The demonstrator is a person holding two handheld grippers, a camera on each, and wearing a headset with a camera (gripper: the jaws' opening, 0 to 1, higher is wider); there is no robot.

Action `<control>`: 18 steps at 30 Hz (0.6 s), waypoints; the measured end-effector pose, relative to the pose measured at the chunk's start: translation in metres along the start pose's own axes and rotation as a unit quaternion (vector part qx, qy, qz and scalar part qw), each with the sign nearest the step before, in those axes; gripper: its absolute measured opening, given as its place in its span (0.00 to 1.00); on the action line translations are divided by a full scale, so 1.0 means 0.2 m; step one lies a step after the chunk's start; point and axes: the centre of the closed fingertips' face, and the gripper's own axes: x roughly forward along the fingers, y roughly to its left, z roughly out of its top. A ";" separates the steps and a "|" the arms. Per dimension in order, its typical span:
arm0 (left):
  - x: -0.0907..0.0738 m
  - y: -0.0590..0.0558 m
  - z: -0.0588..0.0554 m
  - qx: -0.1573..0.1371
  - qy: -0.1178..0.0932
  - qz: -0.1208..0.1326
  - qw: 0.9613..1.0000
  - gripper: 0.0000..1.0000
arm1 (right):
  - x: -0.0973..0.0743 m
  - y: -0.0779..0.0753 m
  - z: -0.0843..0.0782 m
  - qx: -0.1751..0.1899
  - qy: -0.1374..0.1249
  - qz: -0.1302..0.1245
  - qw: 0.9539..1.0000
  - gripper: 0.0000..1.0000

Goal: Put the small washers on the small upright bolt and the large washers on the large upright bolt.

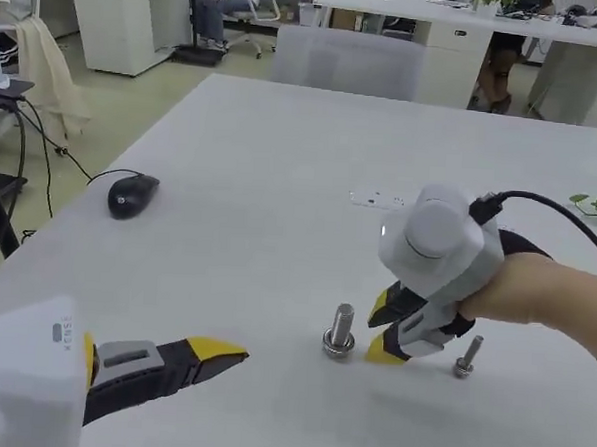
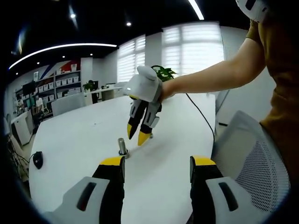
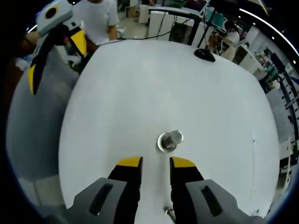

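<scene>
**Q:** Where do the bolts stand?
**A:** Large bolt (image 1: 341,331): lower centre of the head view, upright on the tabletop (image 1: 282,163). Small bolt (image 1: 466,356): to its right, also upright.

**Q:** And the jaws?
**A:** Right gripper (image 1: 378,338): between the two bolts, jaws narrowly parted, holding nothing. Left gripper (image 2: 157,161): lower left of the head view, jaws wide apart, empty. Mouse (image 1: 132,193): far left.

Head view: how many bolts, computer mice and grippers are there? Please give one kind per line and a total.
Upright bolts: 2 (large bolt, small bolt)
Computer mouse: 1
Grippers: 2 (left gripper, right gripper)
Total: 5
</scene>
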 end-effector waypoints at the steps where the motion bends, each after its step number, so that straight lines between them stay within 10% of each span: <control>1: 0.00 0.00 0.00 0.001 0.001 -0.001 1.000 0.55 | -0.01 0.01 0.00 0.003 -0.005 -0.002 1.000 0.24; 18: 0.03 -0.06 0.05 0.020 0.002 -0.021 1.000 0.55 | -0.22 0.14 0.09 0.022 -0.092 -0.055 0.994 0.24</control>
